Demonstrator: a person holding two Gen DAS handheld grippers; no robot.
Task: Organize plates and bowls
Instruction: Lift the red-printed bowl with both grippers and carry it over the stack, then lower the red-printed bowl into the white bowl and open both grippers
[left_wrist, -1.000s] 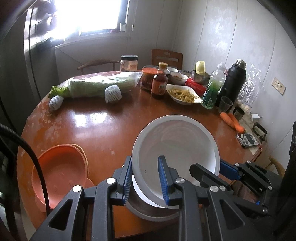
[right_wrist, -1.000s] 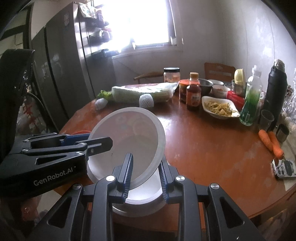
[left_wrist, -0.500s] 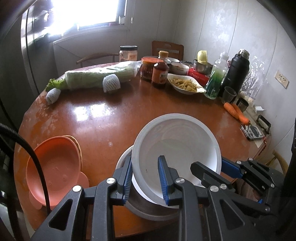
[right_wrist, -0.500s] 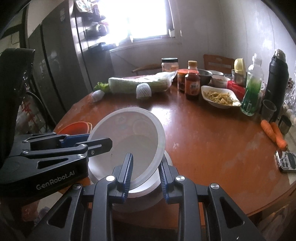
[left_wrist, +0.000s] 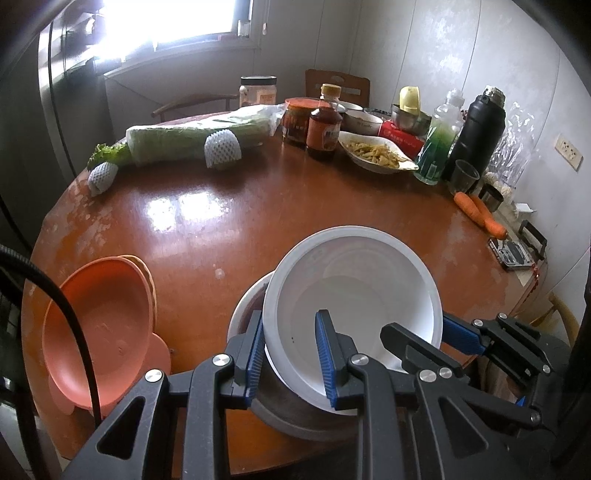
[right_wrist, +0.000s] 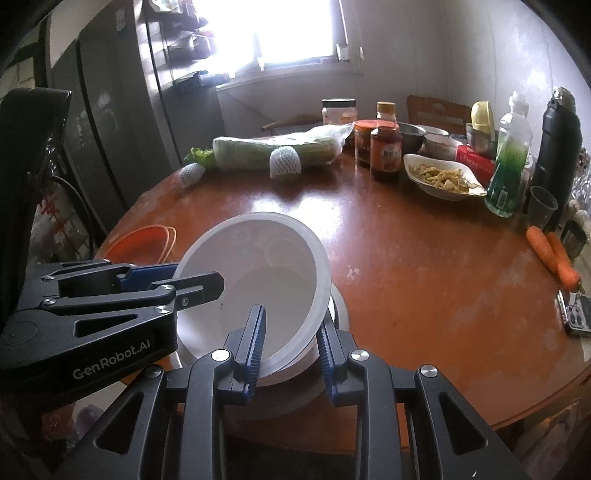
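Two tools (left_wrist: 291, 354) (right_wrist: 291, 343), one white bowl (left_wrist: 354, 280)

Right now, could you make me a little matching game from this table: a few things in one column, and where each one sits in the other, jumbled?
Things:
1. white bowl
2. orange bowls
3. carrots
4. black flask

Places:
A. lying near the table's right edge
B. stacked at the table's left edge
C. standing at the back right, by the wall
D. clamped by both grippers, over another bowl

Pairs: 1-D, 2-B, 3-A, 4-C
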